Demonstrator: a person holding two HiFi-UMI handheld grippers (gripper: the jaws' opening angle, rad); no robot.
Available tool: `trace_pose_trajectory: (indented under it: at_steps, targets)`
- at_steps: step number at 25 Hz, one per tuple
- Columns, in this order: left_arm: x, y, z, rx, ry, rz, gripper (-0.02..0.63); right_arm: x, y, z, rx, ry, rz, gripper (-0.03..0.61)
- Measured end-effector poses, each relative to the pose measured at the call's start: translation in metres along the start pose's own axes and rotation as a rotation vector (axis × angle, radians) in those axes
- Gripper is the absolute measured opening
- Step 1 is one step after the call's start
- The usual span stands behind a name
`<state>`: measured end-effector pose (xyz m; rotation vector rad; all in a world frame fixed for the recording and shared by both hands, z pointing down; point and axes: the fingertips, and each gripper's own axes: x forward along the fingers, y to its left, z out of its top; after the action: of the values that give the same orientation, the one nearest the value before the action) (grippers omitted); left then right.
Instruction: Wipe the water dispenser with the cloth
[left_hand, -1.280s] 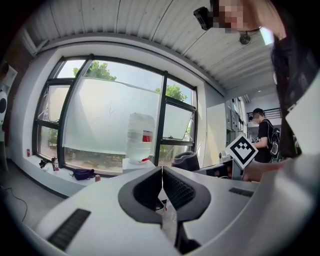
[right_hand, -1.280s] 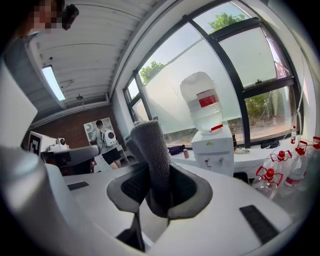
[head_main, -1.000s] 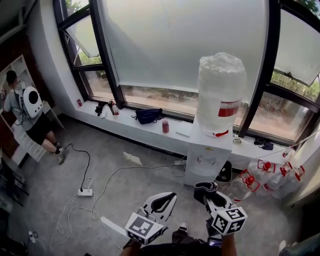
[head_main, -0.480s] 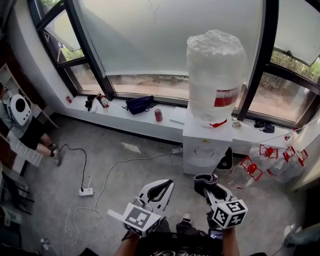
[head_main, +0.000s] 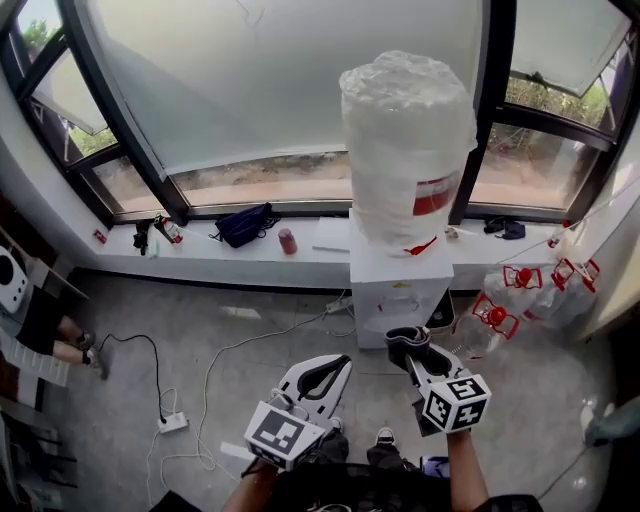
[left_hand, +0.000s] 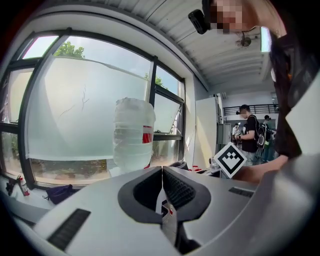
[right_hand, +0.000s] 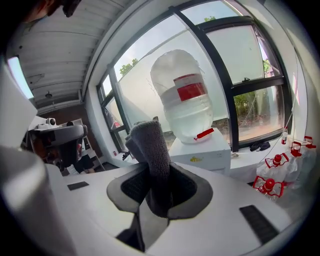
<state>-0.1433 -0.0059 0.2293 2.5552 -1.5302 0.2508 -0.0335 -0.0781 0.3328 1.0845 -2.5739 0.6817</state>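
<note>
The right tool (head_main: 407, 346) is clenched on the dark grey cloth (right_hand: 149, 150), a folded strip pinched between its jaws that stands up past the tips. The left tool (head_main: 334, 364) has its jaws pressed together with nothing between them. The water dispenser (head_main: 399, 281) stands ahead of the right tool and clear of it, so no wiping contact has been made yet. The likeliest trouble is the hold. The cloth is caught by a narrow fold, and dragging it across the dispenser's panels could pull it out of the jaws or bunch it to one side. The hard jaw tips would then rub the casing instead. A second risk sits higher up. The big wrapped bottle (head_main: 405, 150) rests on top of the dispenser, above the line of the tool, and a firm sideways push there might rock it. The spare bottles (head_main: 495, 318) lie just off to the right of the right tool, where a wide sweep could knock them. The power strip (head_main: 172, 423) and its cables trail over the floor to the left of both tools and could catch a foot.
</note>
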Motion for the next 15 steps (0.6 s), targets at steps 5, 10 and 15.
trace_pose_trajectory:
  at_steps: [5,10,15]
  targets:
    - [0.010,0.038,-0.010,0.039,0.013,-0.087,0.018,0.057,-0.004,0.005,-0.094,0.020,-0.071,0.104]
    - [0.019,0.069,-0.036,0.057,0.030,-0.169,0.018,0.114,-0.011,-0.007,-0.141,0.041,-0.119,0.104]
    - [0.033,0.091,-0.068,0.072,0.049,-0.213,0.018,0.168,-0.025,-0.025,-0.190,0.060,-0.137,0.104]
